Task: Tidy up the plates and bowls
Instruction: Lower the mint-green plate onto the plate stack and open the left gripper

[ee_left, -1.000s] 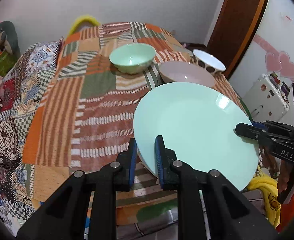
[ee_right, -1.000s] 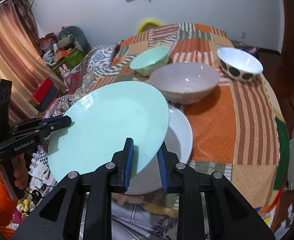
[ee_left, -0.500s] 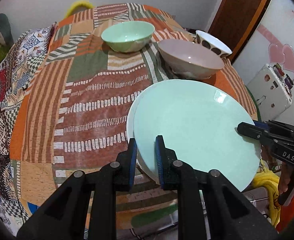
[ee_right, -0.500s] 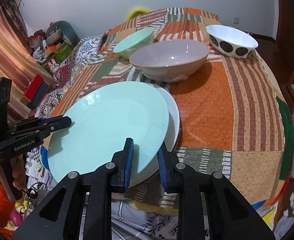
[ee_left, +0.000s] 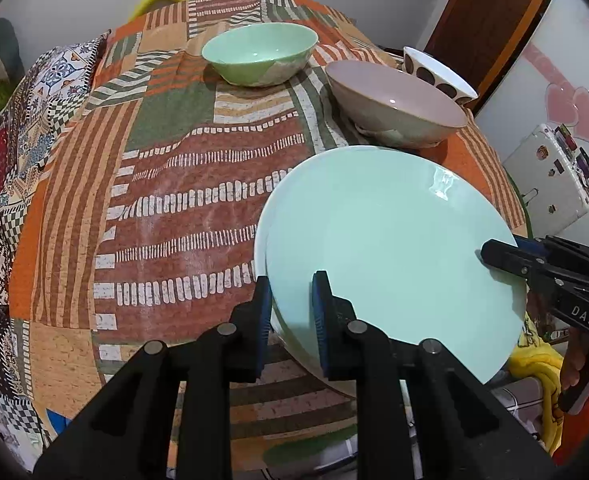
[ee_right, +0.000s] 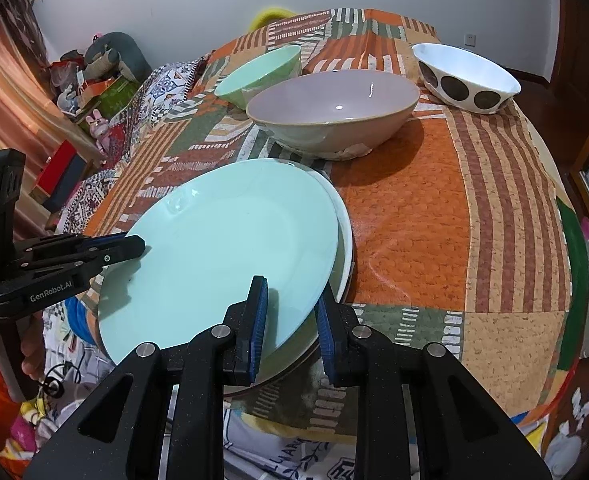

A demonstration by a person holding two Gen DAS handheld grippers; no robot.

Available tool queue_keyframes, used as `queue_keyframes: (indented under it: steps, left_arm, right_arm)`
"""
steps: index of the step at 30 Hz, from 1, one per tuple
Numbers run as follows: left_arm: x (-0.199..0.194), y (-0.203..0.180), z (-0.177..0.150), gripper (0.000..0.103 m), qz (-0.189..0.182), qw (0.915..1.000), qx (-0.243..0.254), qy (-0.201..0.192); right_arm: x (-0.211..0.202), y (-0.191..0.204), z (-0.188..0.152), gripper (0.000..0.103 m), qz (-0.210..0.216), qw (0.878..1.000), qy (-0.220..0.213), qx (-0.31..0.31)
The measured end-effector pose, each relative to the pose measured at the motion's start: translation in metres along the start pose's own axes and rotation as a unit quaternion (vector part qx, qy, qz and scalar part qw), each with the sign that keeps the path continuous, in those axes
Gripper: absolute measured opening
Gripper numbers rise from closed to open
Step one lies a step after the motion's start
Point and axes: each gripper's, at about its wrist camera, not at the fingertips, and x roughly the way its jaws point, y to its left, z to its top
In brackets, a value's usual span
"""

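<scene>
A mint green plate (ee_left: 390,248) (ee_right: 222,252) lies just over a white plate (ee_left: 260,236) (ee_right: 345,232) near the table's front edge. My left gripper (ee_left: 291,312) is shut on the green plate's rim, and it also shows in the right wrist view (ee_right: 134,246). My right gripper (ee_right: 290,322) is shut on the opposite rim, and it also shows in the left wrist view (ee_left: 490,254). Behind stand a pinkish bowl (ee_left: 394,104) (ee_right: 330,108), a mint bowl (ee_left: 260,54) (ee_right: 260,70) and a white bowl with brown dots (ee_left: 438,74) (ee_right: 466,78).
A patchwork cloth (ee_left: 166,184) (ee_right: 454,216) covers the table. A white appliance (ee_left: 550,180) and a wooden door (ee_left: 482,12) are to the right. Clutter and toys (ee_right: 94,92) sit on the floor at left.
Both grippers have carried the green plate down and forward until it sits close over the white plate. The bowls have come nearer in both views.
</scene>
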Motion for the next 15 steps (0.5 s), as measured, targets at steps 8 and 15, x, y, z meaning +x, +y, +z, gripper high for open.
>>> queue_keyframes:
  steps: [8,15]
  left_arm:
    - [0.002,-0.008,-0.002,0.020,0.005,0.9995,0.030,0.000]
    - [0.003,-0.021,-0.004,0.020,0.008,0.9989,0.046,-0.007]
  right_arm:
    - [0.004,0.002,0.004,0.022,0.000,1.000,0.003,0.000]
    - [0.002,0.002,0.006,0.024,-0.005,1.000,0.001,0.002]
